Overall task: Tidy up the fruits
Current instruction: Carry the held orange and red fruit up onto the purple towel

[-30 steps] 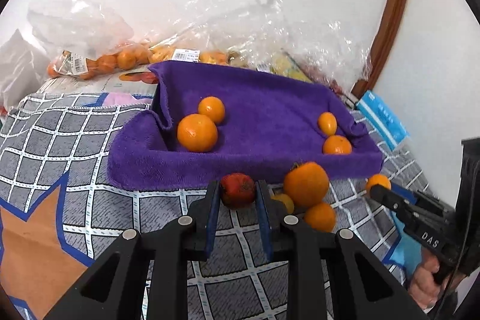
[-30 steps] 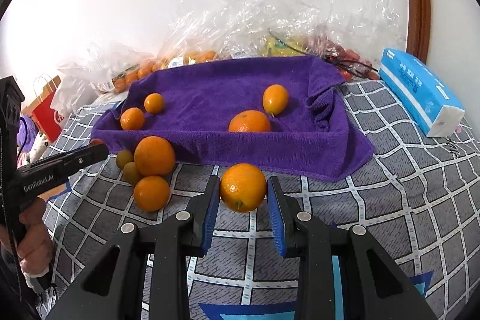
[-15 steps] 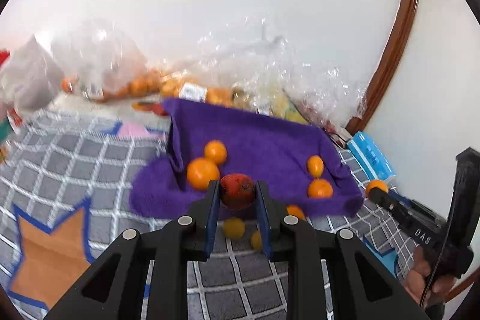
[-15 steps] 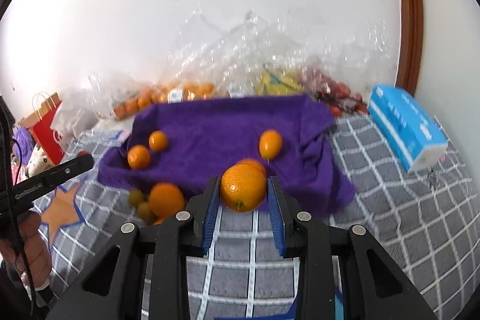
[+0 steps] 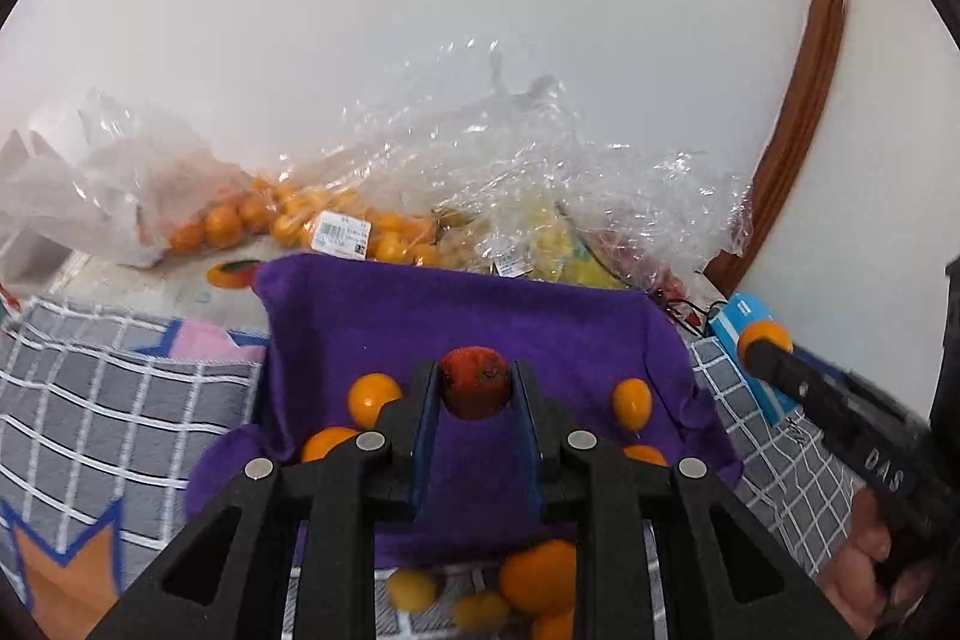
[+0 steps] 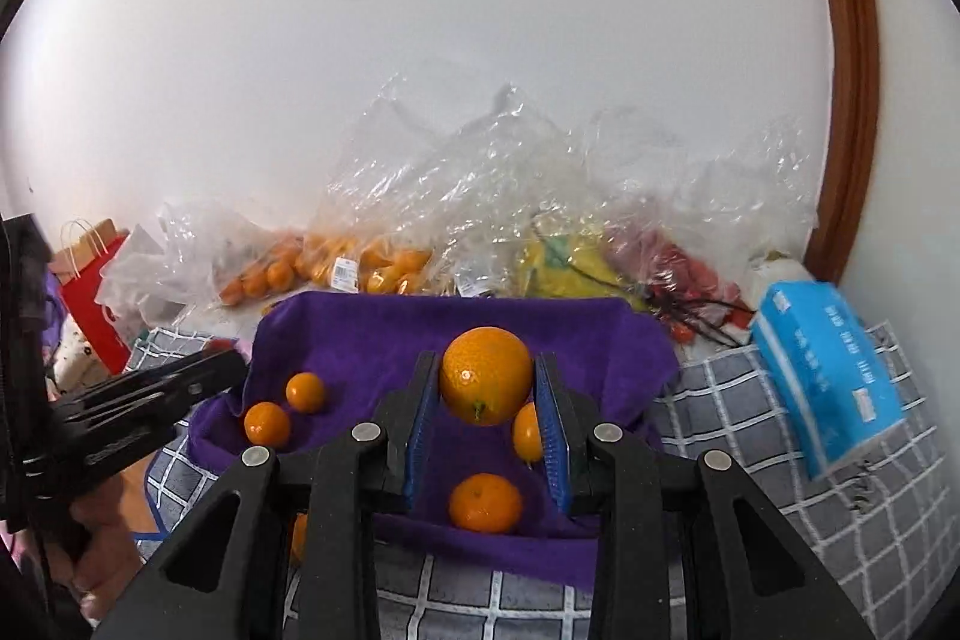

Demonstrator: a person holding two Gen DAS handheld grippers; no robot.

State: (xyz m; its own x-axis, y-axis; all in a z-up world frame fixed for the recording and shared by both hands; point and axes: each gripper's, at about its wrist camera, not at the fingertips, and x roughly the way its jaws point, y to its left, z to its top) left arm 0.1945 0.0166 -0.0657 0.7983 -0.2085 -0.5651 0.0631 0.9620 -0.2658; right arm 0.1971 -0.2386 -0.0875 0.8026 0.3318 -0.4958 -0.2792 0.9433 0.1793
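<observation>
My left gripper [image 5: 474,394] is shut on a small red fruit [image 5: 475,383] and holds it above the purple towel-lined tray [image 5: 540,328]. My right gripper [image 6: 486,388] is shut on a large orange [image 6: 486,376] above the same tray [image 6: 372,334]. Several small oranges lie on the towel, such as one at the left [image 6: 267,424] and one at the front [image 6: 485,502]. More oranges [image 5: 537,577] lie on the checked cloth before the tray. The right gripper with its orange also shows in the left wrist view [image 5: 765,340].
Clear plastic bags of oranges [image 5: 252,220] and other fruit [image 6: 558,262] are piled against the wall behind the tray. A blue tissue pack [image 6: 828,370] lies at the right. A red paper bag [image 6: 90,292] stands at the left. Grey checked cloth [image 6: 780,460] covers the surface.
Both grippers have risen from the checked cloth with their fruit and moved forward over the purple tray. The loose oranges on the cloth now lie below and behind the fingertips.
</observation>
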